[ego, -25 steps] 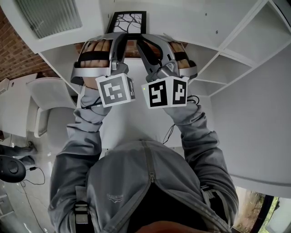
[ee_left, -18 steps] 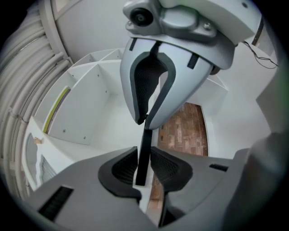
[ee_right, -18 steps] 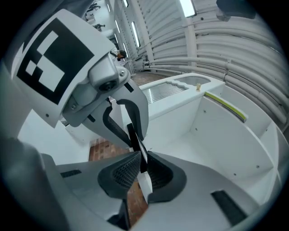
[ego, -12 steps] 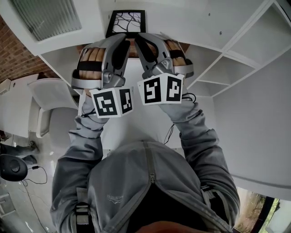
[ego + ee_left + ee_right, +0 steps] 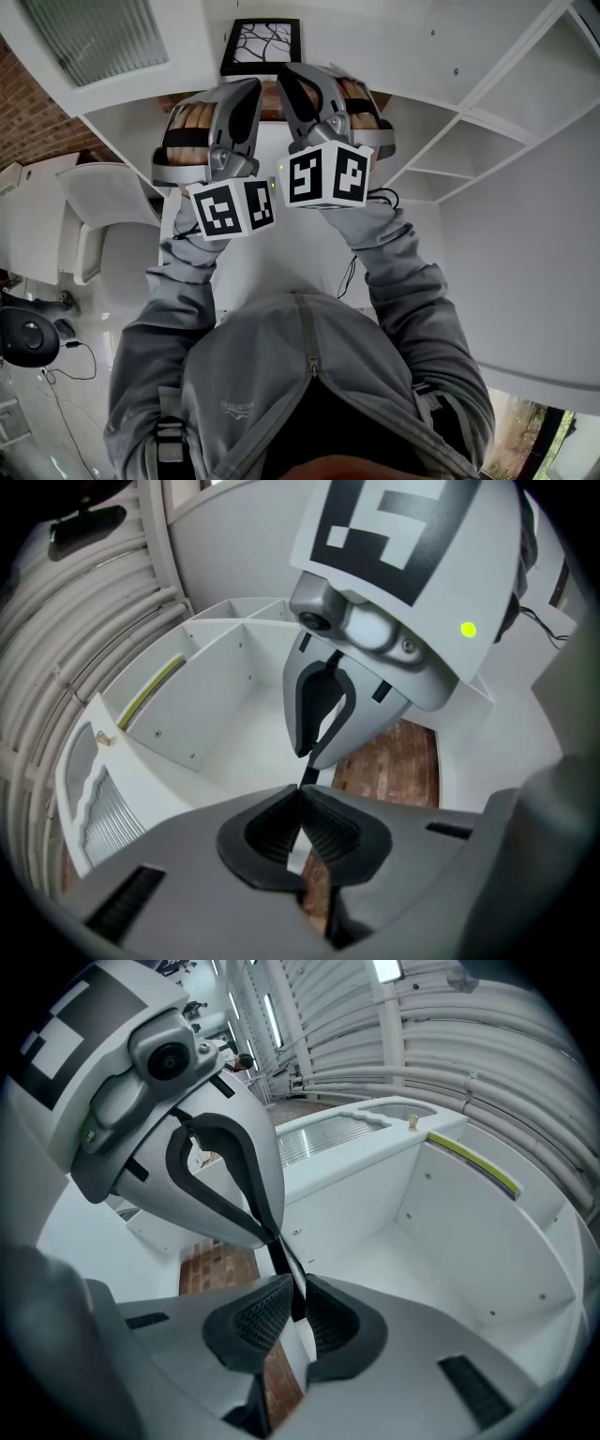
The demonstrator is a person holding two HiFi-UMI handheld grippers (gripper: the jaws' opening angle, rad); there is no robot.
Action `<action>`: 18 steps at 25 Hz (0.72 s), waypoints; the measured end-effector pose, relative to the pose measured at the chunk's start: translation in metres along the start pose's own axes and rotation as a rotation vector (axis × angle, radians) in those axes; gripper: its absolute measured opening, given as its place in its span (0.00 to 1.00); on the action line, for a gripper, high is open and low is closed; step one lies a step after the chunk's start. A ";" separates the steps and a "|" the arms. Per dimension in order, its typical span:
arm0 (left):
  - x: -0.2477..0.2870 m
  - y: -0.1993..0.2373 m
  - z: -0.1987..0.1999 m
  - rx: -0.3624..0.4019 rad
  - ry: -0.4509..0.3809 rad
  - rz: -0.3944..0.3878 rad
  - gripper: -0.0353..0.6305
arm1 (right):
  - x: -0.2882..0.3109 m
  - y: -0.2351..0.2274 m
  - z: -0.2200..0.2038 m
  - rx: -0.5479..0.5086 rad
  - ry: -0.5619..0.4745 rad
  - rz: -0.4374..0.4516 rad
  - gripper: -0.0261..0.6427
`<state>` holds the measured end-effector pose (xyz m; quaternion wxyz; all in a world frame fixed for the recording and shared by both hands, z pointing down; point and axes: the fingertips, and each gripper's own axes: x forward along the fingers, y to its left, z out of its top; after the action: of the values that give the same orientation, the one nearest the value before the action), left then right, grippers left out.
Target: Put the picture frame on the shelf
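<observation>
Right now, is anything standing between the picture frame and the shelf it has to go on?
Nothing visible does. The left gripper and right gripper hold the picture frame up at the shelf, whose open compartment shows only bare white walls.

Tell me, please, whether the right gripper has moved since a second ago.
Yes: the right gripper has edged up the head view, deeper into the white shelf.

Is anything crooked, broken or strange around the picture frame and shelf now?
Nothing stands out. The picture frame looks whole; the left gripper, its jaws just closed, and the right gripper both pinch its thin edge at the white shelf. Its slight slant in the head view may be only the lens.
</observation>
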<state>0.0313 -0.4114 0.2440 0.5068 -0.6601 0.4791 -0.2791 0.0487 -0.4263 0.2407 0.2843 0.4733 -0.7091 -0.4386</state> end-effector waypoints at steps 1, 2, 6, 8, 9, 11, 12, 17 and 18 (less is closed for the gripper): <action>0.000 -0.001 0.000 -0.006 0.001 -0.005 0.07 | 0.001 0.000 0.000 -0.002 0.002 -0.001 0.13; 0.000 -0.002 0.000 -0.014 0.001 -0.009 0.07 | 0.002 -0.001 -0.001 -0.004 0.004 -0.003 0.13; -0.004 0.001 -0.001 -0.103 -0.014 -0.027 0.07 | 0.005 -0.002 -0.002 -0.009 0.006 -0.014 0.13; -0.008 0.000 -0.002 -0.207 -0.034 -0.059 0.07 | 0.004 -0.004 -0.001 0.002 -0.003 -0.032 0.13; -0.010 0.000 -0.003 -0.266 -0.043 -0.079 0.07 | 0.002 -0.005 -0.001 0.010 -0.006 -0.045 0.13; -0.015 -0.002 -0.004 -0.377 -0.059 -0.116 0.07 | -0.004 -0.008 0.000 0.032 -0.008 -0.075 0.13; -0.018 -0.003 -0.004 -0.427 -0.067 -0.130 0.06 | -0.008 -0.009 0.000 0.048 -0.006 -0.088 0.13; -0.036 -0.002 0.000 -0.669 -0.128 -0.136 0.06 | -0.031 -0.015 -0.011 0.228 -0.004 -0.144 0.12; -0.041 -0.002 0.001 -0.709 -0.140 -0.136 0.06 | -0.038 -0.015 -0.014 0.284 -0.005 -0.154 0.11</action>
<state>0.0176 -0.3734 0.2506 0.2584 -0.8425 0.4653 -0.0829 0.0816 -0.3990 0.2343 0.1783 0.5605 -0.7264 -0.3555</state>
